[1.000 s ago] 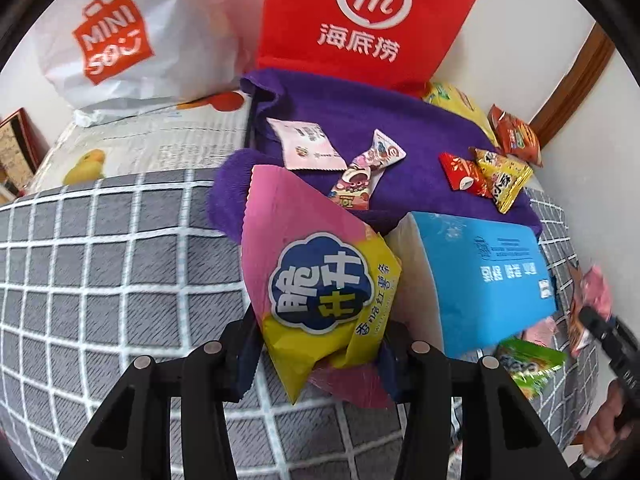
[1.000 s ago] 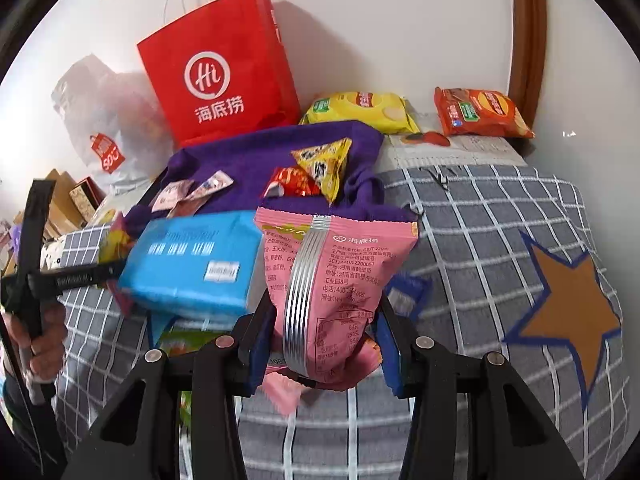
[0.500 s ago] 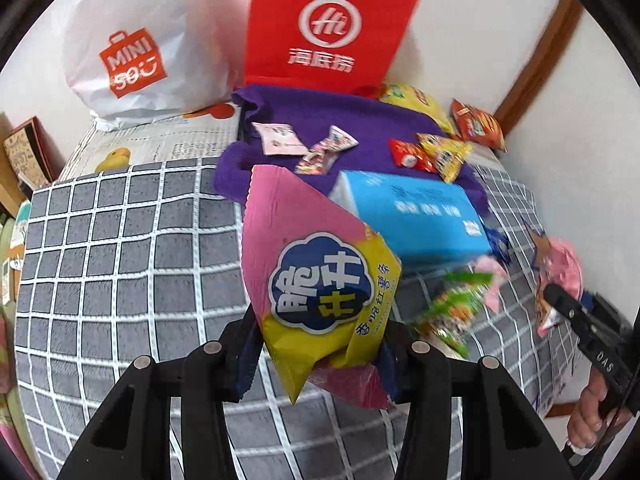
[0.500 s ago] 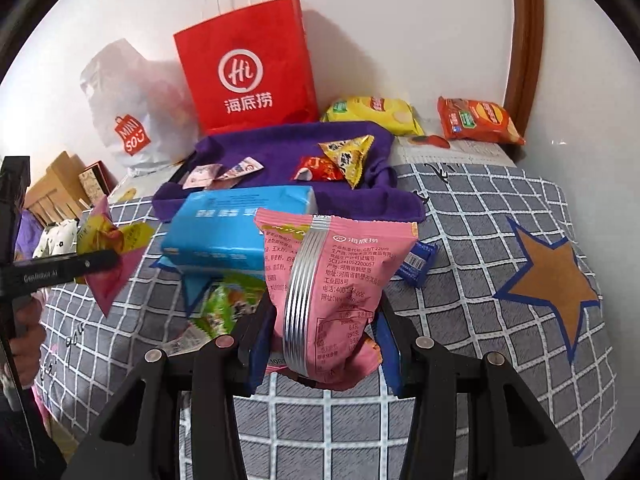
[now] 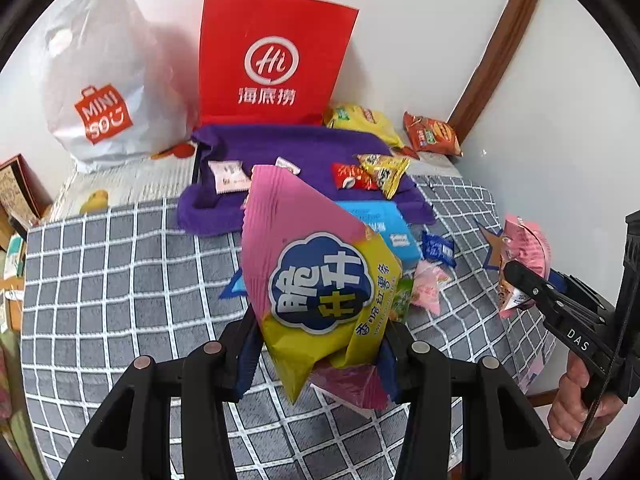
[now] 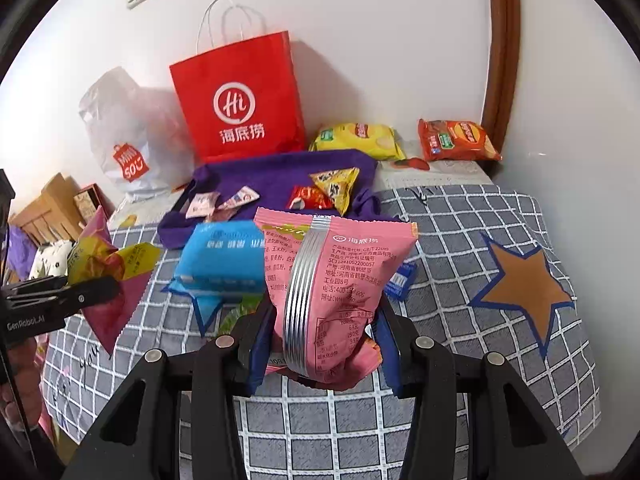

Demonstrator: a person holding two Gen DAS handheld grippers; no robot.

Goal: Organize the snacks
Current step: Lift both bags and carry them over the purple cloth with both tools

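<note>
The left tongs (image 5: 316, 356) are clenched on a pink and yellow snack bag (image 5: 320, 280), and the right tongs (image 6: 320, 354) are clenched on a pink snack pack (image 6: 332, 292); both hang above the checked cloth, in front of the purple towel (image 6: 280, 176). To do it well, each bag should travel high over the blue pack (image 6: 220, 256) and land flat on the purple towel, beside the small snacks there.
</note>
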